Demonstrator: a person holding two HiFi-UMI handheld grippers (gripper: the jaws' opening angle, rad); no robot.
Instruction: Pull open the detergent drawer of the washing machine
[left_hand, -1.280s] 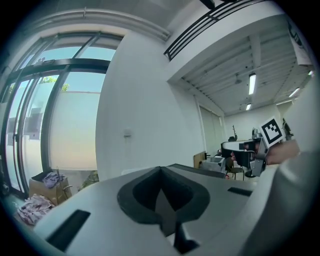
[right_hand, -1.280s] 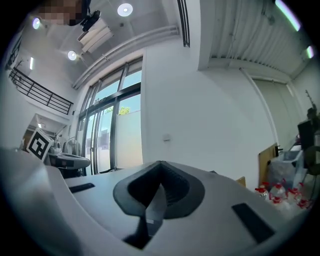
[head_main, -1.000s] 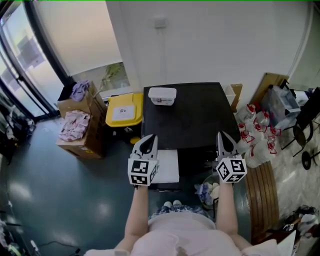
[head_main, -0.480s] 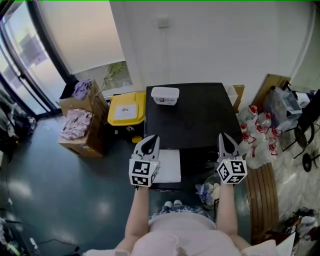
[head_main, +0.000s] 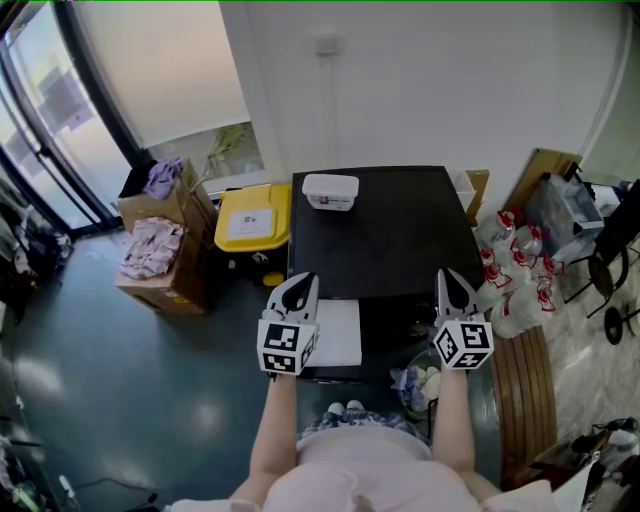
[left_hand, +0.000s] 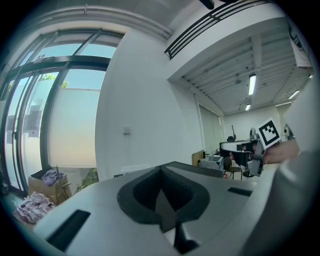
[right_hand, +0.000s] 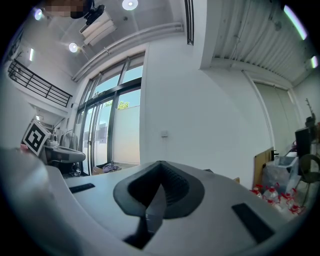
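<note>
Unmoved since half a second ago: both grippers, level above the machine's front edge.

- Left gripper (head_main: 300, 284): jaws closed, nothing between them. Square black-and-white marker on its cube, no lettering.
- Right gripper (head_main: 452, 278): jaws closed, empty, same kind of marker.
- Washing machine (head_main: 385, 235): black top, seen from above; its front face is hidden from me.
- Detergent drawer: probably the white slab (head_main: 337, 333) jutting from the machine's front left corner, just beside my left gripper; I cannot tell for sure.
- White tub (head_main: 330, 191): at the top's back left, label too small to read.
- Yellow bin (head_main: 250, 220): left of the machine, white label unreadable.
- Bottles (head_main: 510, 275): to the right, red labels, print illegible.
</note>
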